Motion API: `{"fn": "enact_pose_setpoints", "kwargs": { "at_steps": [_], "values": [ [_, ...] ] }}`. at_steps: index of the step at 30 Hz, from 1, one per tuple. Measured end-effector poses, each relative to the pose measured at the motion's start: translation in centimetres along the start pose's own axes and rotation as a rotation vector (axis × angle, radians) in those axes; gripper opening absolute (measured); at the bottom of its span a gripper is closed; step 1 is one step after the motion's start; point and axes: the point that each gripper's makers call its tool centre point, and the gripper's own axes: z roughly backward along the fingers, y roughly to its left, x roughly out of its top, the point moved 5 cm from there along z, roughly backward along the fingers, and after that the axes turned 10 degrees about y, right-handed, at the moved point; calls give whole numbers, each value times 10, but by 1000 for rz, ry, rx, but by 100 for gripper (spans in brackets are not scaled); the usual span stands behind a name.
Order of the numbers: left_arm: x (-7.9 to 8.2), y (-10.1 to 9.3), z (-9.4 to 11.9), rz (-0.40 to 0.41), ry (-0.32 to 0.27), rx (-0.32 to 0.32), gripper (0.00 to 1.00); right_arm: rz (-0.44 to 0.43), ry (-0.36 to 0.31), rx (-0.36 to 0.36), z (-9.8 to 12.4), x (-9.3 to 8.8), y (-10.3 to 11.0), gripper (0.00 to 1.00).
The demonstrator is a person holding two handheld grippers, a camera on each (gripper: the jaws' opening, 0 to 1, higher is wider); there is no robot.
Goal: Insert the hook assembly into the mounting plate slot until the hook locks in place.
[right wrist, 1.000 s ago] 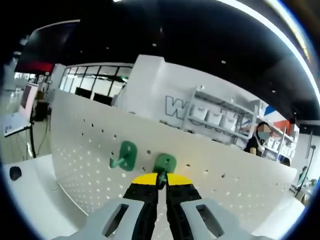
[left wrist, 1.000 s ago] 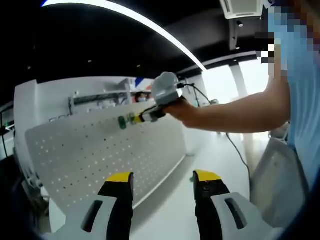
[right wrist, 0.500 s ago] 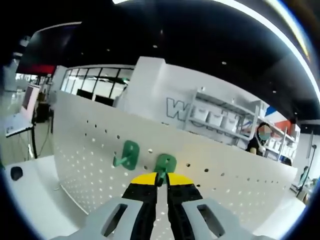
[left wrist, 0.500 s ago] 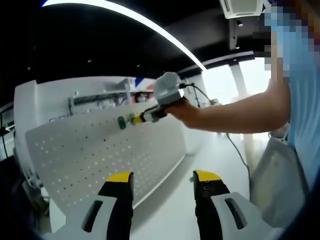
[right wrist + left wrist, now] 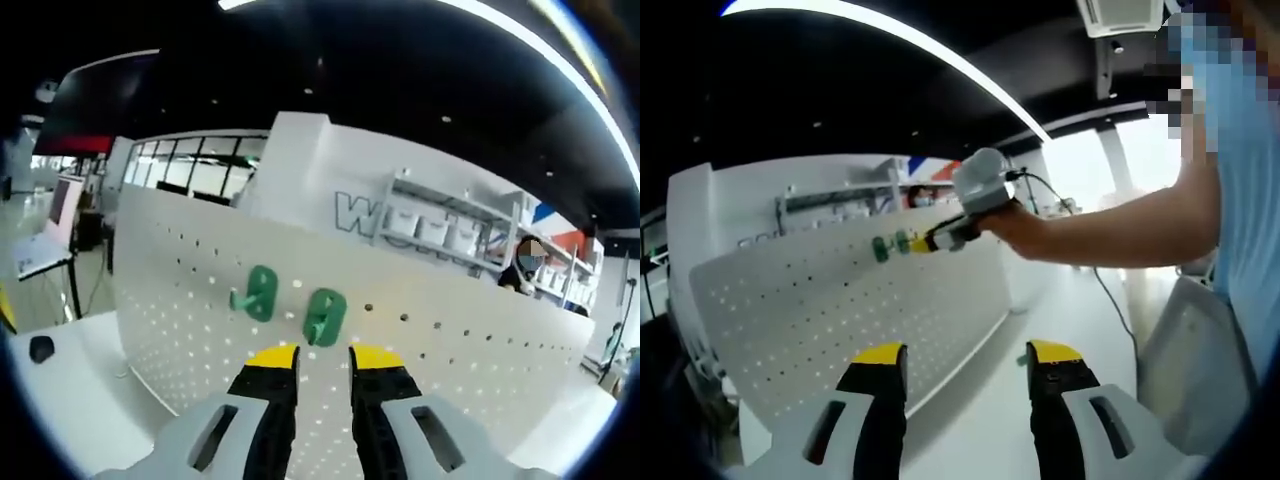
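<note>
Now right gripper (image 5: 312,357) parted, off green hook (image 5: 324,316), hook left hanging on pegboard (image 5: 200,300).

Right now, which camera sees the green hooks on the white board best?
The right gripper view: both green hooks sit close and clear on the pegboard, just beyond the open right gripper. The left gripper view shows them as tiny green spots far away.

The left gripper view looks from low and well back, obliquely along the white perforated mounting panel (image 5: 840,310), taking in the right gripper (image 5: 928,241) at the board. The right gripper view faces the same panel (image 5: 420,370) nearly head-on from close range. Both views share the panel and the two green plastic hooks (image 5: 325,316) mounted on it.
</note>
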Motion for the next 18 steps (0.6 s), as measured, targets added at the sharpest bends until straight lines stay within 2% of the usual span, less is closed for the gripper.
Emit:
{"fn": "enact_pose_setpoints", "kwargs": {
  "at_steps": [9, 18],
  "values": [
    [4, -5, 1, -10, -2, 4, 49, -1, -7, 31, 21, -5, -6, 33],
    [5, -12, 2, -8, 0, 5, 50, 11, -11, 52, 51, -15, -19, 34]
  ]
}}
